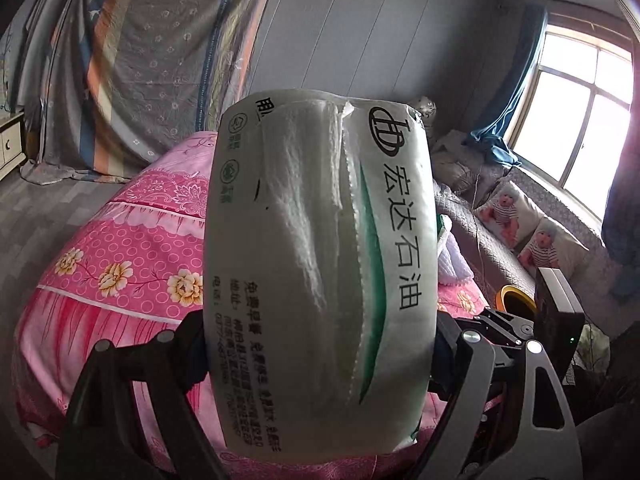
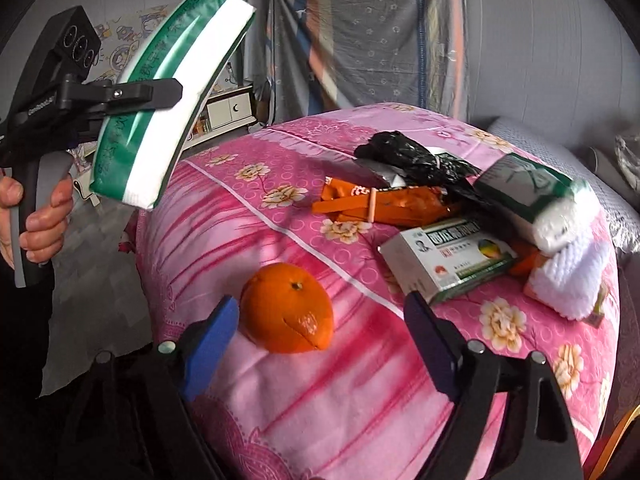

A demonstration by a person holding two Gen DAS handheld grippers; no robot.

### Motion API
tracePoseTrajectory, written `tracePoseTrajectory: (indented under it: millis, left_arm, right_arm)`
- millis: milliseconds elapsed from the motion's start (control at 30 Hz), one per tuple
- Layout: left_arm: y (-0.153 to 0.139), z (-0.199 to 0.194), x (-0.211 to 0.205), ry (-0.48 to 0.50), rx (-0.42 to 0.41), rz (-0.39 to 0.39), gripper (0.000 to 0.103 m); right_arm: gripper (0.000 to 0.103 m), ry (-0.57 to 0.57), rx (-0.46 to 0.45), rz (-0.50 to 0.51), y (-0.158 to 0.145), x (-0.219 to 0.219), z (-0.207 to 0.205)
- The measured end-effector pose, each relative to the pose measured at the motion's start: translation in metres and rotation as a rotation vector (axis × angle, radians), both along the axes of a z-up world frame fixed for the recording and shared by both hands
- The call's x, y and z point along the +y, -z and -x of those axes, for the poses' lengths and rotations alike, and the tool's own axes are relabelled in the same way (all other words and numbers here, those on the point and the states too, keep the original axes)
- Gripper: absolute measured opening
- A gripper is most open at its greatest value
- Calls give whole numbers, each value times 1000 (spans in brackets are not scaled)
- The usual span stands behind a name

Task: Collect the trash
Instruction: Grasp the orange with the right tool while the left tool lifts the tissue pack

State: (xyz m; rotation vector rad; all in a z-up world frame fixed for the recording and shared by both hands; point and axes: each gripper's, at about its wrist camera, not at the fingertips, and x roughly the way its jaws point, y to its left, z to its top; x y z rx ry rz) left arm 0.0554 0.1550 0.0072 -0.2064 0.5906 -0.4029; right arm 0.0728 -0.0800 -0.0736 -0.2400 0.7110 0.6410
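My left gripper (image 1: 320, 340) is shut on a white and green tissue pack (image 1: 320, 240) and holds it up above the pink floral bed (image 1: 120, 280). In the right wrist view the same pack (image 2: 160, 128) hangs at the upper left, with a hand on the gripper's handle. My right gripper (image 2: 320, 312) stands open low over the bed. An orange (image 2: 286, 308) lies between its fingers, close to the blue left pad (image 2: 212, 344) and well apart from the right finger. Beyond lie an orange wrapper (image 2: 384, 200), a black plastic bag (image 2: 416, 156) and a medicine box (image 2: 444, 256).
A second green and white tissue pack (image 2: 536, 200) rests on a white knitted item (image 2: 568, 280) at the bed's right edge. A striped sheet (image 2: 360, 40) hangs behind the bed beside a low cabinet (image 2: 228, 110). A couch with cushions (image 1: 520, 224) stands under the window (image 1: 580, 100).
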Motion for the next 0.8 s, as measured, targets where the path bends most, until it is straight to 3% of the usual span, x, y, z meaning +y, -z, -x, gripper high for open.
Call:
tracePoseTrajectory:
  millis: [600,667,800]
  left_arm:
    - [4,15,9,-7,-20,23,80]
    - [3,16,9,-11,-25,19,80]
    - [2,17,9,-14,-31,20,80]
  right_arm:
    - [76,-28,107,100,34,32,-27]
    - [55,-15,103,66,31,30,-26]
    - [47,-9,116,-8,15,17,-24]
